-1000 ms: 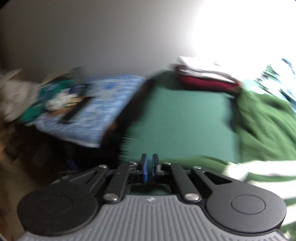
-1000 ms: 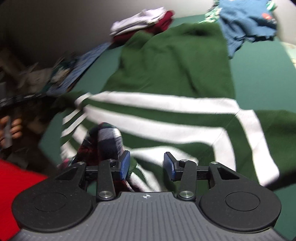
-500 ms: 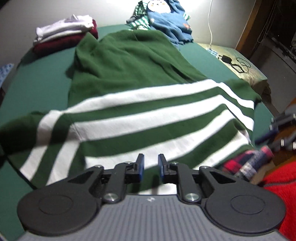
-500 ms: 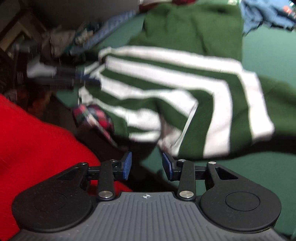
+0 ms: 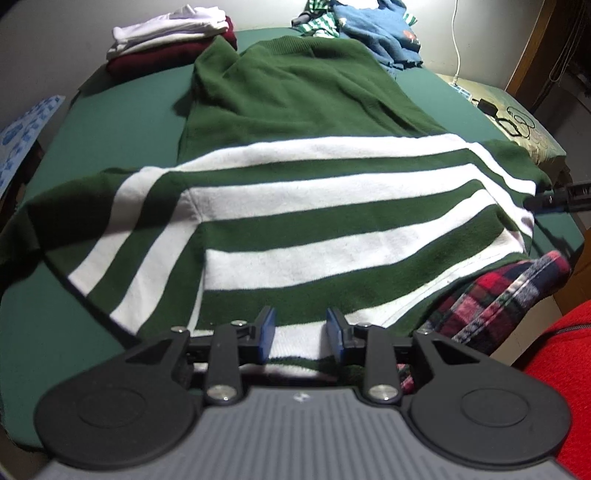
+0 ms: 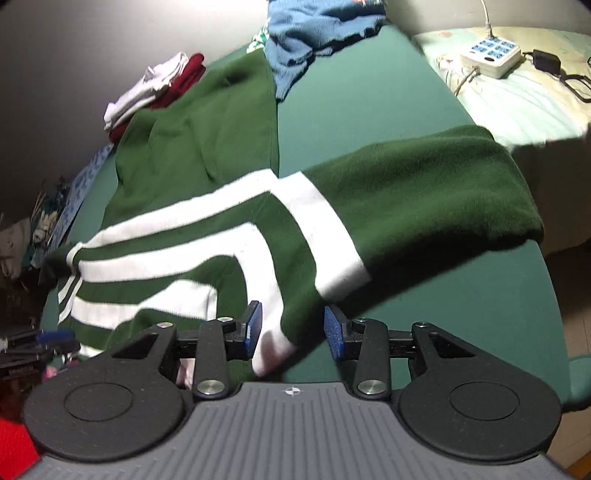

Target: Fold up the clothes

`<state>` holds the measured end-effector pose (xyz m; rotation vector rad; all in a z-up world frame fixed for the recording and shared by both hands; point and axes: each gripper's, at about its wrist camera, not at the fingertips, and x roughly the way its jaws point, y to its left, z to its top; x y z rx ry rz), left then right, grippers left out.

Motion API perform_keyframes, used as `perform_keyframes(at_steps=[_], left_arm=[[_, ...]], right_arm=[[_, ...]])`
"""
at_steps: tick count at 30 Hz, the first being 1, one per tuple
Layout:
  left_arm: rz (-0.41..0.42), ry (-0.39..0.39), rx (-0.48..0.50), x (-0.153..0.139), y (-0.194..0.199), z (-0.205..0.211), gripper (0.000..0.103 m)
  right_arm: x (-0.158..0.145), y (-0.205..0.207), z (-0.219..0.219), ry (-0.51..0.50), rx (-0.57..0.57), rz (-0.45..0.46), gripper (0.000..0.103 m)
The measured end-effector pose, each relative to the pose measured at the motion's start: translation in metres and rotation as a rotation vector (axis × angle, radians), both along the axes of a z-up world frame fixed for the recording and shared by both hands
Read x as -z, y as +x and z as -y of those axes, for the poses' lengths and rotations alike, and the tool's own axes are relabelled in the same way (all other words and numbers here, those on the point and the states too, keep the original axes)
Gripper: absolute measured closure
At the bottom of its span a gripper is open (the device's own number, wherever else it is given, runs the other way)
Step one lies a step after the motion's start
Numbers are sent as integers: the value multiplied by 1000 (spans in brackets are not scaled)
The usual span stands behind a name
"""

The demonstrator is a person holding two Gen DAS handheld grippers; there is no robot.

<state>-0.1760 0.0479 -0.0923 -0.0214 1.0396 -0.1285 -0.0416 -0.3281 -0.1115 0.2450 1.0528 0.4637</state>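
**Striped sweater spread for folding; both grippers at its near edge**

The dark green knitted sweater with broad white stripes lies spread on the green-covered table, its plain green lower part running to the far end and its striped upper part nearest the cameras. One sleeve extends outward on each side; the right-hand sleeve lies across the table toward its edge. No fold is visible in the sweater, so the work on this garment appears to be at its start.

The left gripper hangs over the near striped edge. Its jaws are opening, with knit seen in the gap between the blue pads, which do not appear to press on it. The right gripper sits where the sleeve joins the body. Its jaws are closing, with a fold of green-and-white fabric between the pads; no pinch is evident yet.

Finished work: a folded stack of white and maroon garments at the far left corner. Remaining work, as judged here: this sweater, a loose blue garment at the far end, and a red-and-navy plaid cloth hanging beside the table's near right edge.
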Motion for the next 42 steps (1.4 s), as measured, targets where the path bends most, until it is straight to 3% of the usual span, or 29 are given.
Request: perform_keyframes(at_steps=[2,5,8,17,20,21,23,26,28,30,37,42], left_arm=[[-2,7,9,3,-1,1,69],[-5,10,15,3,-2,0,63],[-17,17,42,4,-3,0,62],[-38,91,185,0,-5,5,61],[-29,124,193,-10,-1,4,61],[-9,131,189,-16,0,4,61],[41,98,186,-30,3,5,57],[85,33,220,-37,13,19,53],[65,31,263,-28,17,32,54],[23,43,298,-16,16,40,61],[-45,25,298,-2,3,37,61],[-53,21,307,0,-8,38,58]], right_arm=[[1,-1,-5,-16,7,32,83],[0,-1,3,-2,23,17,95],[0,-1,11,10,39,3,96],[-12,-7,10,-138,-68,7,97],[-23,-3,11,-178,-54,36,92],[-29,-3,12,-179,-43,67,86],[-42,-2,10,-143,-50,136,84],[-46,-1,-17,1,-177,165,84],[-35,-7,-49,29,-289,146,84],[-24,-13,-82,56,-400,127,85],[-5,-38,-119,-9,-719,106,84],[-7,-45,-102,-17,-774,40,84]])
